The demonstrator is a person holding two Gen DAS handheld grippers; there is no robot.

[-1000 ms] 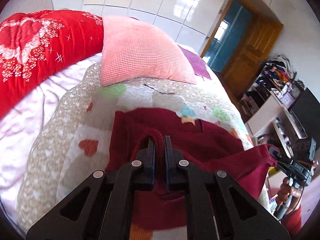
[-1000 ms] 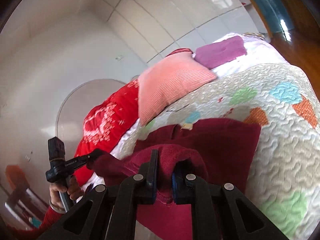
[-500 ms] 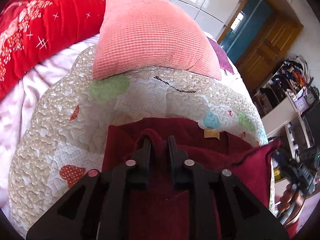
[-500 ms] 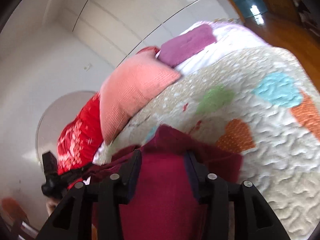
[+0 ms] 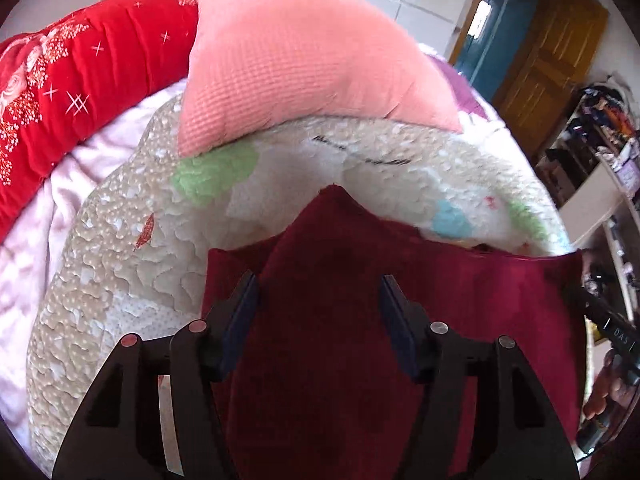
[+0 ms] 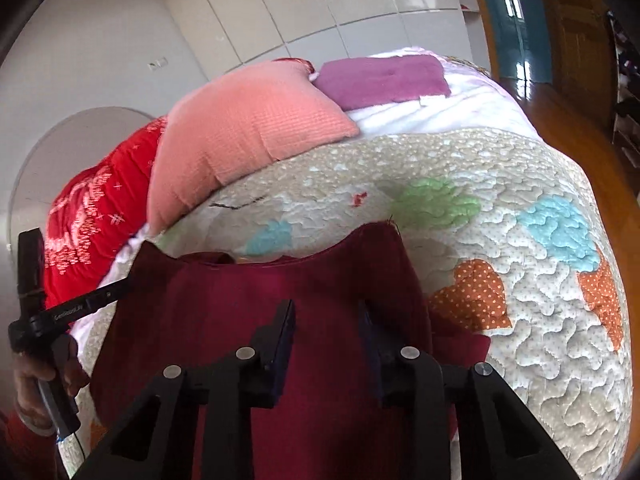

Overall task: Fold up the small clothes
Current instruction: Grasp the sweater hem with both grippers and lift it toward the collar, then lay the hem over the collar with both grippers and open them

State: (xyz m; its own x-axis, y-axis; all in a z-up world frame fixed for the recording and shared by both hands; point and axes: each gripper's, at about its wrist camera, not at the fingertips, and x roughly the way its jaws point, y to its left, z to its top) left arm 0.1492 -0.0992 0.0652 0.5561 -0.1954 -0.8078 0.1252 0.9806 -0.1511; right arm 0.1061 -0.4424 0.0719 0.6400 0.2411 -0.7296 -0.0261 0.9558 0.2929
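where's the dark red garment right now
In both wrist views the dark red garment lies on the patchwork quilt, just short of the pink pillow.

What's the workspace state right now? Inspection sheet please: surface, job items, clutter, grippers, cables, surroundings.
Surface: patchwork quilt on a bed, with a pale pink sheet at its side.
Job's things: dark red garment lying on the quilt, one layer folded over another, corners loose.
Clutter: pink pillow, purple cushion, red floral blanket, all at the head end, apart from the garment.
Grippers: left gripper open over the garment, gripping nothing; right gripper open, also over the garment.
Cables: nothing seen.
Surroundings: white panelled wall, wooden door, crowded shelves.
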